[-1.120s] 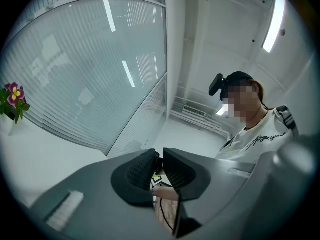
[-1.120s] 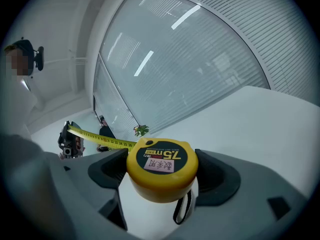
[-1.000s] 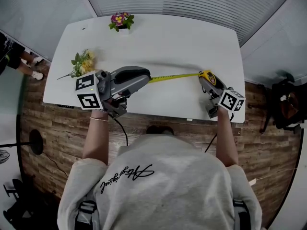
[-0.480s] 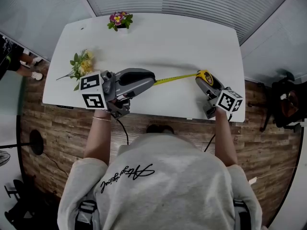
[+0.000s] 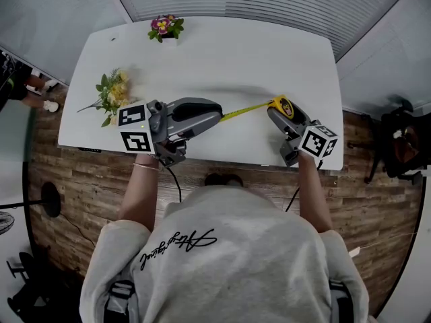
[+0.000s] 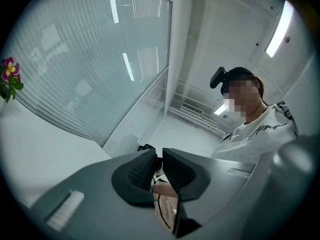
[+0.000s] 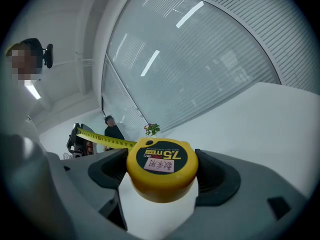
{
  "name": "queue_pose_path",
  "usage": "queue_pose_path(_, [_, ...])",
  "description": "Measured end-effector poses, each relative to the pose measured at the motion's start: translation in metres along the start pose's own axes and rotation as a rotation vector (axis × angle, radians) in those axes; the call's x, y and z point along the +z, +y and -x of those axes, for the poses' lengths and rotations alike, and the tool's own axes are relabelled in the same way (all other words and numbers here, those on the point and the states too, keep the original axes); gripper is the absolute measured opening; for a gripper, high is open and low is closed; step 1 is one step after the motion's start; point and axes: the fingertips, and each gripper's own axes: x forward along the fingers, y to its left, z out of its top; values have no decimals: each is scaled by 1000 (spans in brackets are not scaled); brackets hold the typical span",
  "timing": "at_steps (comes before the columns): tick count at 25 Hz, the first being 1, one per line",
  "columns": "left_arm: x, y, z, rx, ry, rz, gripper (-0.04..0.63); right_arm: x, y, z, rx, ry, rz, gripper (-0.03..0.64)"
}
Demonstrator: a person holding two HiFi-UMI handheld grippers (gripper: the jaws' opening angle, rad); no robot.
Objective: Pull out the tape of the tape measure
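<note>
1. Head view: the left gripper (image 5: pixel 219 116) and right gripper (image 5: pixel 277 110) are sitting closer together than a second ago. The tape (image 5: pixel 246 111) showing left of the yellow case (image 5: pixel 285 105) is getting shorter. I judge the pull-out is being given back, above the worktop (image 5: pixel 222 52).
2. Left gripper view: the jaws are pinching nearly together on the tape's end, which is hardly showing. The gripper is tilting slightly upward, well left of the case.
3. Right gripper view: the jaws are clamping the case at a wide spread, with the gripper held roughly level.

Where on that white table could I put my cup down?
The back half of the table is bare, from the potted flowers rightward to the far corner. The front strip is crowded: the tape stretches between the left tool and the tape measure in the right tool. The bouquet takes the left edge.
</note>
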Motion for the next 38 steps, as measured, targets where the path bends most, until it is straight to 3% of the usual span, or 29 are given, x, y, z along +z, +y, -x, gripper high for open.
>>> queue_pose_path(9, [-19, 3, -9, -19, 22, 29, 37, -3, 32, -13, 65, 9, 19, 413])
queue_pose_path(14, [-17, 2, -9, -57, -28, 71, 26, 1, 53, -21, 105, -10, 18, 413])
queue_pose_path(19, [-31, 3, -16, -53, 27, 51, 23, 0, 94, -28, 195, 16, 85, 413])
queue_pose_path(24, [-26, 4, -12, -66, -11, 62, 20, 2, 100, -29, 189, 2, 80, 413])
queue_pose_path(38, [-40, 10, -24, -30, 59, 33, 25, -5, 106, -19, 196, 20, 93, 413])
